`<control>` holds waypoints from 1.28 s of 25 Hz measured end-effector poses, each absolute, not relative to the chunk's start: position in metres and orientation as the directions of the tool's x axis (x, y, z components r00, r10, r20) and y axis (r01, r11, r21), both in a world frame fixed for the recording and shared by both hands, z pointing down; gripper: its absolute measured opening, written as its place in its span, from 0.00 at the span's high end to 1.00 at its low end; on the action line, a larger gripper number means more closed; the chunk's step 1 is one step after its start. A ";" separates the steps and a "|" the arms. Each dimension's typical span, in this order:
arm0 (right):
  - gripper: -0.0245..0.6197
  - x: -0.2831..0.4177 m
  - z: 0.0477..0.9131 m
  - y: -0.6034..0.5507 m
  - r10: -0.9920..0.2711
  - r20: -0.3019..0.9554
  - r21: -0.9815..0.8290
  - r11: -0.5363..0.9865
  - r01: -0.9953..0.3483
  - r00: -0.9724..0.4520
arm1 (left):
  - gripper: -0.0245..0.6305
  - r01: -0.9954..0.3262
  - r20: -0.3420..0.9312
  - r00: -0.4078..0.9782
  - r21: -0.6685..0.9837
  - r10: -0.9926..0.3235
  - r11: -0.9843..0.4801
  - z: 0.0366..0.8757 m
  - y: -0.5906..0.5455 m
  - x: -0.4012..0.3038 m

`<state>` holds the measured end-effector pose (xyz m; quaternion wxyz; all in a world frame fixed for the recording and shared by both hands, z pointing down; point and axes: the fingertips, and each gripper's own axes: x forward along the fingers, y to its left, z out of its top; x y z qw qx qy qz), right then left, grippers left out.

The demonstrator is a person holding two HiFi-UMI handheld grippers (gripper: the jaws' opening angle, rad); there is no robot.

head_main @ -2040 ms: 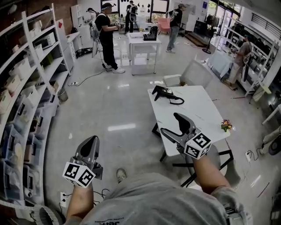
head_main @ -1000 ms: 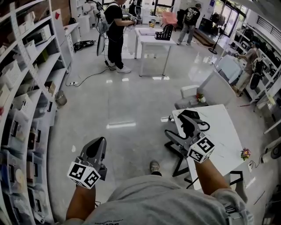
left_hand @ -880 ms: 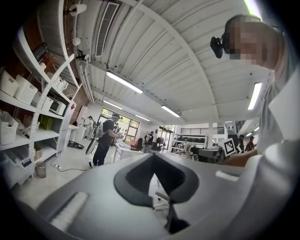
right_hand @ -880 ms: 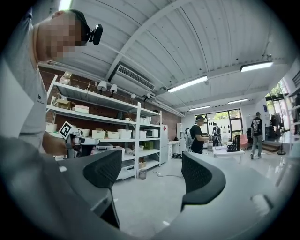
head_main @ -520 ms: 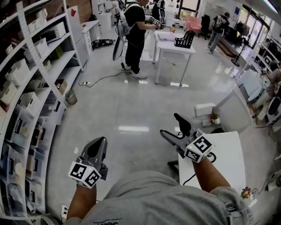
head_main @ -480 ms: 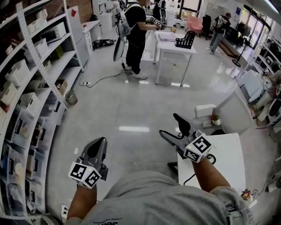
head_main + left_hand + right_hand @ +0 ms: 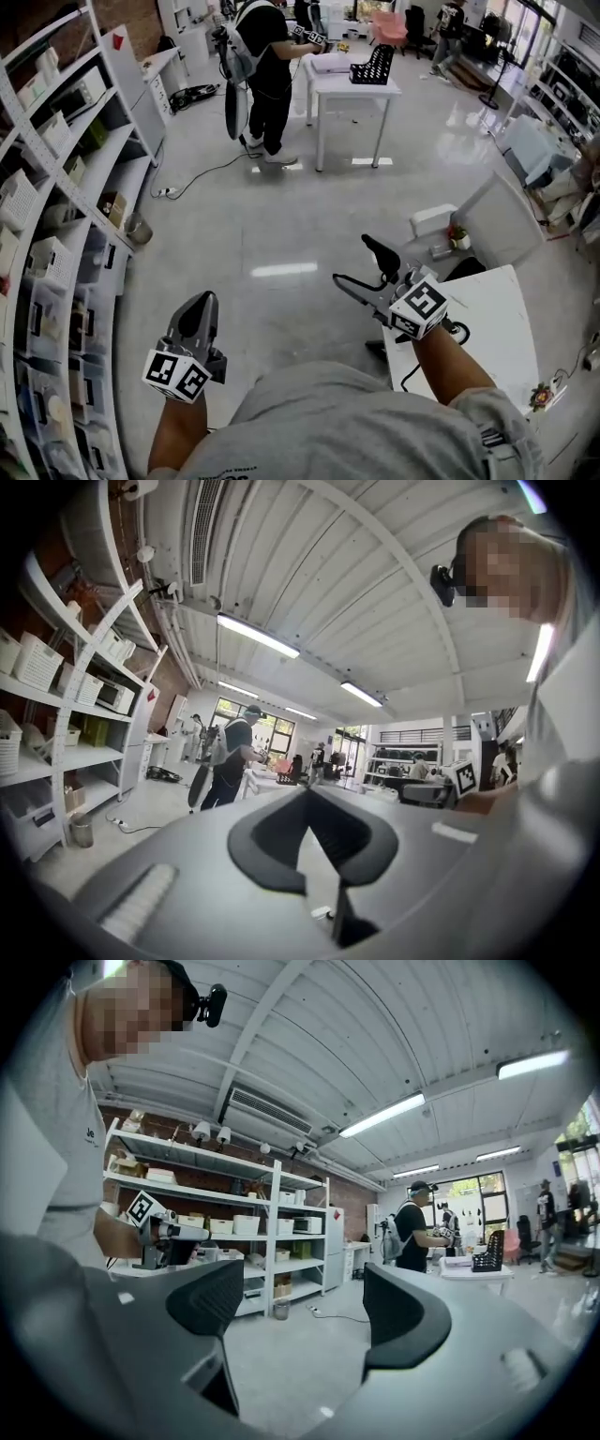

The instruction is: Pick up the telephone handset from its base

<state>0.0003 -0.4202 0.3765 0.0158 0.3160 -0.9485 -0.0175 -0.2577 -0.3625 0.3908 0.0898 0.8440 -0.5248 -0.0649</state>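
Your left gripper [image 7: 199, 307] hung low over the pale glossy floor [image 7: 272, 225], its jaws pressed together with nothing between them; your right gripper [image 7: 355, 262] was held higher, just beside the left edge of the white table [image 7: 502, 319], its jaws spread wide and empty, with only floor and shelving visible through the gap in its own view; the telephone [image 7: 466, 268] showed only as a dark shape at the table's far edge, just beyond the right gripper's marker cube [image 7: 418, 307] and untouched by either gripper; you could not tell handset from base there; a black cord [image 7: 457, 330] curled on the tabletop beside your right wrist; a small flower pot [image 7: 541, 396] stood near the table's right edge; white shelving [image 7: 56, 187] loaded with boxes lined the left wall; a person in a black shirt [image 7: 261, 56] stood at a second white table [image 7: 352, 91] carrying a black basket [image 7: 370, 66]; the print you could make out was the black-and-white square patterns on both cubes; the small dark lettering on your shirt [image 7: 56, 1166] in the right gripper view was too small to read
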 end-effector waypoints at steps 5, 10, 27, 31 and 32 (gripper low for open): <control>0.38 0.037 0.373 -0.430 -0.732 0.022 0.068 0.680 -0.730 -0.680 | 0.88 -0.816 -0.006 0.556 0.183 -0.831 -0.548 0.389 -0.399 -0.248; 0.38 0.112 0.380 -0.417 -0.854 0.055 0.081 0.519 -0.851 -0.517 | 0.88 -0.716 -0.009 0.687 0.163 -0.727 -0.679 0.393 -0.430 -0.191; 0.38 0.335 0.518 -0.315 -0.879 0.336 0.180 0.412 -0.893 -0.338 | 0.88 -0.314 0.131 0.947 0.197 -0.292 -0.929 0.487 -0.408 0.129; 0.38 0.345 0.575 -0.305 -0.822 0.422 0.187 0.491 -0.851 -0.382 | 0.88 -0.248 0.166 0.962 0.212 -0.215 -0.945 0.515 -0.394 0.179; 0.38 0.347 0.589 -0.303 -0.805 0.448 0.188 0.510 -0.839 -0.389 | 0.88 -0.234 0.173 0.965 0.215 -0.199 -0.948 0.521 -0.391 0.189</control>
